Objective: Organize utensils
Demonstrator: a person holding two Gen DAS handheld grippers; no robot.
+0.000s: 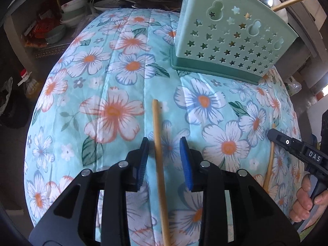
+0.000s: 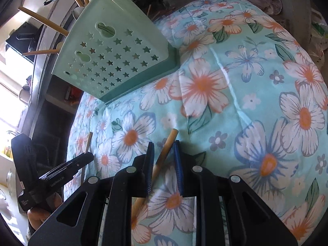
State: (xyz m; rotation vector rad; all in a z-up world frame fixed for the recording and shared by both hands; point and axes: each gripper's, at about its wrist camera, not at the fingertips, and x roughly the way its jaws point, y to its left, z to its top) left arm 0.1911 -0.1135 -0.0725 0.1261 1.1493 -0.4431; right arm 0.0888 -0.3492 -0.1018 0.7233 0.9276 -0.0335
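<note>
My left gripper [image 1: 165, 150] hangs low over the flowered cloth [image 1: 114, 71], jaws parted to a narrow gap. One chopstick [image 1: 158, 143] lies flat on the cloth and runs lengthwise through that gap. Both blue pads [image 1: 143, 164] stand clear of it, cloth visible on either side of the stick. Nothing is gripped on this side.

My right gripper [image 2: 164, 153] is also down at the cloth with a narrower gap. A second chopstick [image 2: 164, 155] crosses the gap at a slant. Its upper end pokes out past the fingertips, close against the right-hand pad [image 2: 178, 164]; lower down it passes near the left-hand pad. I cannot tell whether the pads press on it or it merely sits between them.

In the left wrist view, that same stick shows as a thin line at the far right, with the right gripper's finger over it. A hand [image 1: 307, 201] holds that tool's handle.

Count on the cloth: two chopsticks, one per gripper, well apart.

One pale green holder [image 1: 231, 39] with star-shaped cutouts stands at the far edge of the cloth, beyond both grippers. In the right wrist view I count at least four sticks [image 2: 43, 18] rising from its open top.
</note>
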